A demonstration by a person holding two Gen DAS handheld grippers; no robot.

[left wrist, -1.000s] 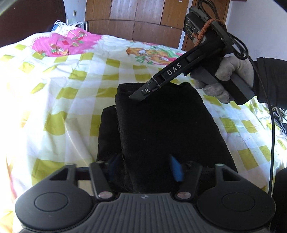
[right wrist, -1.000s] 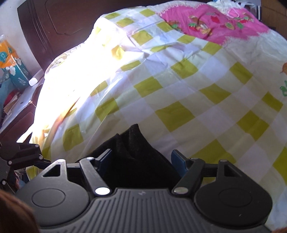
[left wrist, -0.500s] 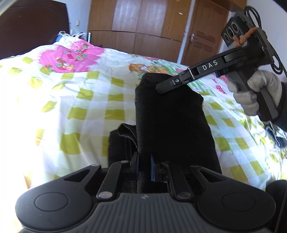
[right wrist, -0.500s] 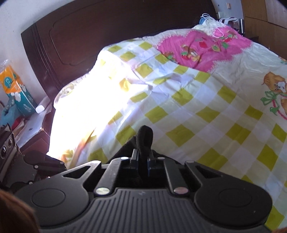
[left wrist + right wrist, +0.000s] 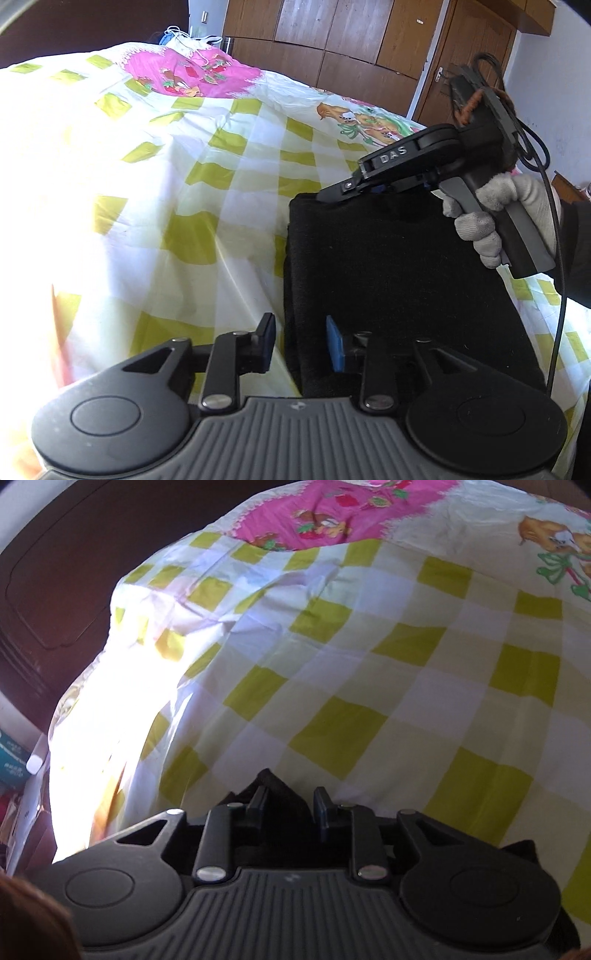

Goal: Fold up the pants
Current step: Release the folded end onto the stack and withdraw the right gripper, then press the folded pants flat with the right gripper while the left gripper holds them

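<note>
In the left wrist view, the black pants were seen lying folded into a compact rectangle on the yellow-and-white checked bedsheet. The left gripper was held low at the near left corner of the bundle, its fingers spread apart: the blue pad of the right finger was set over the fabric, while the left finger was placed beside the pants' edge, over the sheet. Nothing was pinched between them. At the far edge of the bundle, the right gripper was held in a gloved hand, its tips lying at the fabric's far corner. A wooden wardrobe was visible beyond the bed.

In the right wrist view, the right gripper was shown with its fingers parted. A peak of the black pants was seen between and just ahead of the fingers; whether the cloth was touched by the pads could not be told. The checked bedsheet filled the frame ahead, with a dark wooden headboard at the left.
</note>
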